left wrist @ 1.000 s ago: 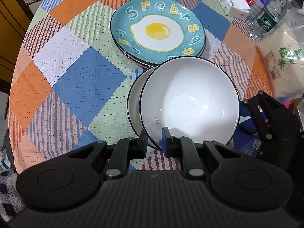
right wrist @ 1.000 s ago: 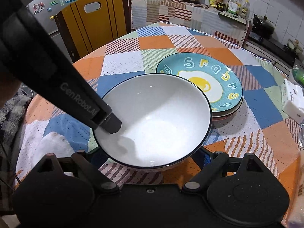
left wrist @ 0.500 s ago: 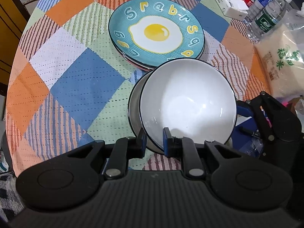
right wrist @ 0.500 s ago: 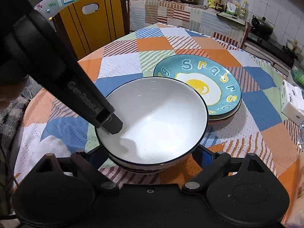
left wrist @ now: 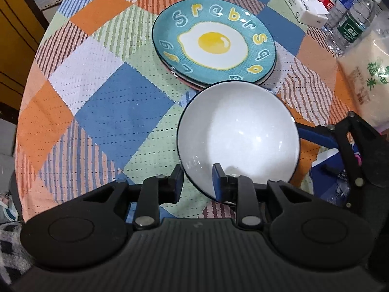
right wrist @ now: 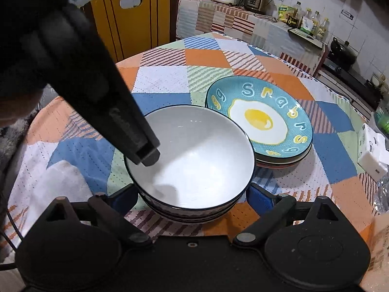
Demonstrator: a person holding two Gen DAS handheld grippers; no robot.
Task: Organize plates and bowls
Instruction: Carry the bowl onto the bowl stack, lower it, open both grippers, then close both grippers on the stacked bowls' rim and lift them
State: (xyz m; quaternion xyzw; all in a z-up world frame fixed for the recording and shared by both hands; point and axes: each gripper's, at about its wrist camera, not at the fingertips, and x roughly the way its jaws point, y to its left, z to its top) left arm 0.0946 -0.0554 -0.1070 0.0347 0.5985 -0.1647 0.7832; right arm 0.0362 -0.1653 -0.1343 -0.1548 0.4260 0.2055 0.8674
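A white bowl with a dark rim sits nested on another bowl on the checked tablecloth. My left gripper is open, its fingers on either side of the bowl's near rim without pinching it; it shows in the right wrist view. My right gripper is open, its fingers apart on both sides of the bowl stack, and it shows in the left wrist view. A stack of plates topped by a teal fried-egg plate lies just behind the bowls.
Water bottles, a white box and a bag of rice stand at the table's right side. A yellow chair stands behind the round table. A kitchen counter with appliances runs along the back wall.
The top bowl has come down square onto the lower bowl. My left gripper's fingers have spread apart and let go of the rim. The right gripper stays open around the stack.
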